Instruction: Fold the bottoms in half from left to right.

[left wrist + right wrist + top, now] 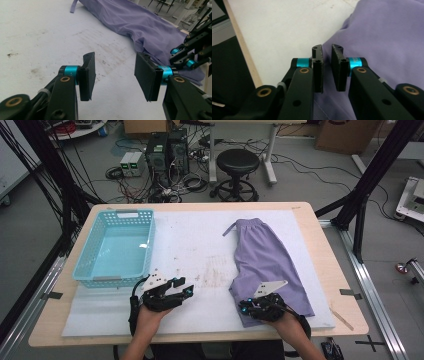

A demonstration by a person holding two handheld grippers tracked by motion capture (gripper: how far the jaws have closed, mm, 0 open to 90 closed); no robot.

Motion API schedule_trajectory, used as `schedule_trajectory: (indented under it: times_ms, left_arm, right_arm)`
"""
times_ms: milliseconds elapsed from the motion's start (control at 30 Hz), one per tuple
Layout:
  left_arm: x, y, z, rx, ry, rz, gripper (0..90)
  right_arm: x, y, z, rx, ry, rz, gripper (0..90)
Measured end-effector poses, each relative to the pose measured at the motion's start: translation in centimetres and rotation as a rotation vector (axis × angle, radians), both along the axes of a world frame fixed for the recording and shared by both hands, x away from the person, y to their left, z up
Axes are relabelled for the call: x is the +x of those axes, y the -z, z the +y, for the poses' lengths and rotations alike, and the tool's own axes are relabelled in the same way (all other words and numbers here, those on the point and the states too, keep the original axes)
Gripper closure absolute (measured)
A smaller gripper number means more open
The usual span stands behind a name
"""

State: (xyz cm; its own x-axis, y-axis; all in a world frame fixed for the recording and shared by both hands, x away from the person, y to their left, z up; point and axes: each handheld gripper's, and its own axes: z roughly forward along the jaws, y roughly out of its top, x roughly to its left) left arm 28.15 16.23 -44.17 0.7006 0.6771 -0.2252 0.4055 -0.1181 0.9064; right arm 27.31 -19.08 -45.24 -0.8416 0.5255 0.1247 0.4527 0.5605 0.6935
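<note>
Item: purple shorts [267,262], lying flat and partly folded on the right half of the white mat [200,245], waistband at the far end, hem toward the person

Item: blue basket [117,247], far left of the mat, nothing in it, well apart from the shorts

Item: right gripper [327,62], low over the near hem; jaws stand a narrow gap apart, straddling the cloth's left edge, pads not pressing on it as far as the right gripper view shows

Item: left gripper [115,75], on bare mat just in front of the basket, jaws about half apart with nothing between them, pointed toward the shorts

Progress, judged: early. Shorts not lifted, not gripped, basket unfilled. Left to do, likely: pinch the hem, finish folding, carry the shorts into the basket

Hard to make out: in the high view the right hand [290,325] and gripper body cover the near corner of the hem, so the fold there is unclear. How many cloth layers lie under the right jaws cannot be told. The basket's near inner wall is hidden by its rim
</note>
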Motion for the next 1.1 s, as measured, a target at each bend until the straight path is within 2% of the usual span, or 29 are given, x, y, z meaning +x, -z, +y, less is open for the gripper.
schedule_trajectory:
  times_ms: [67, 100, 167, 200, 267, 300, 433, 533, 633, 700, 767, 800, 900, 933, 967, 1000, 1067, 1100]
  left_arm:
    - [0.1, -0.1, -0.1, -0.007, -0.001, 0.0, 50.9]
    - [0.2, -0.1, -0.1, -0.006, 0.002, 0.0, 50.8]
    - [0.2, -0.3, -0.3, -0.014, 0.006, 0.0, 50.4]
    - [0.2, -0.4, -0.5, -0.018, 0.009, 0.002, 50.3]
    - [0.5, -0.6, -0.9, -0.031, 0.01, 0.003, 49.8]
    - [0.6, -0.7, -1.1, -0.039, 0.013, 0.007, 49.6]
    - [1.5, -1.2, -3.1, -0.066, 0.028, 0.026, 49.7]
    - [2.6, -1.5, -5.4, -0.054, 0.065, 0.052, 51.5]
    - [3.9, -1.0, -8.2, -0.028, 0.101, 0.09, 53.6]
    - [4.9, -0.4, -10.0, -0.015, 0.115, 0.141, 53.7]
    - [5.3, 0.0, -11.3, -0.002, 0.129, 0.161, 53.7]
    - [5.6, 0.3, -12.2, 0.023, 0.132, 0.175, 53.7]
    - [6.1, 1.2, -13.7, 0.058, 0.138, 0.219, 53.8]
    - [6.2, 1.5, -14.0, 0.091, 0.142, 0.236, 54.7]
    - [6.3, 1.9, -14.4, 0.133, 0.145, 0.257, 58.3]
    - [6.2, 2.0, -14.5, 0.145, 0.137, 0.254, 63.7]
    - [6.3, 1.9, -14.4, 0.141, 0.143, 0.27, 74.0]
    - [6.2, 1.9, -14.4, 0.153, 0.143, 0.264, 76.2]
  right_arm:
    - [-0.1, -0.1, 0.0, 0.023, -0.017, 0.004, 79.3]
    - [-0.2, -0.5, -0.1, 0.026, -0.016, -0.009, 77.8]
    - [0.0, -1.1, -0.9, 0.061, 0.011, -0.027, 75.8]
    - [0.1, -1.7, -1.8, 0.092, 0.045, -0.043, 74.9]
    - [0.2, -2.5, -3.5, 0.125, 0.106, -0.059, 73.4]
    - [0.2, -2.9, -5.0, 0.138, 0.154, -0.08, 72.6]
    - [0.2, -3.7, -9.3, 0.151, 0.314, -0.118, 69.3]
    - [0.0, -4.0, -12.2, 0.158, 0.41, -0.138, 67.0]
    - [-0.2, -4.0, -14.1, 0.151, 0.471, -0.146, 65.8]
    - [-0.4, -3.9, -15.1, 0.147, 0.5, -0.147, 65.7]
    - [-0.5, -3.7, -15.9, 0.137, 0.521, -0.15, 65.7]
    - [-0.6, -3.6, -16.2, 0.133, 0.531, -0.142, 65.7]
    - [-0.7, -3.1, -17.3, 0.107, 0.562, -0.13, 67.7]
    - [-0.7, -2.9, -17.6, 0.099, 0.565, -0.124, 70.3]
    - [-0.7, -2.6, -17.8, 0.097, 0.569, -0.109, 73.4]
    - [-0.7, -2.3, -17.9, 0.088, 0.558, -0.093, 74.9]
    - [-0.6, -1.8, -17.6, 0.07, 0.542, -0.067, 75.1]
    - [-0.5, -1.6, -17.4, 0.063, 0.533, -0.058, 75.0]
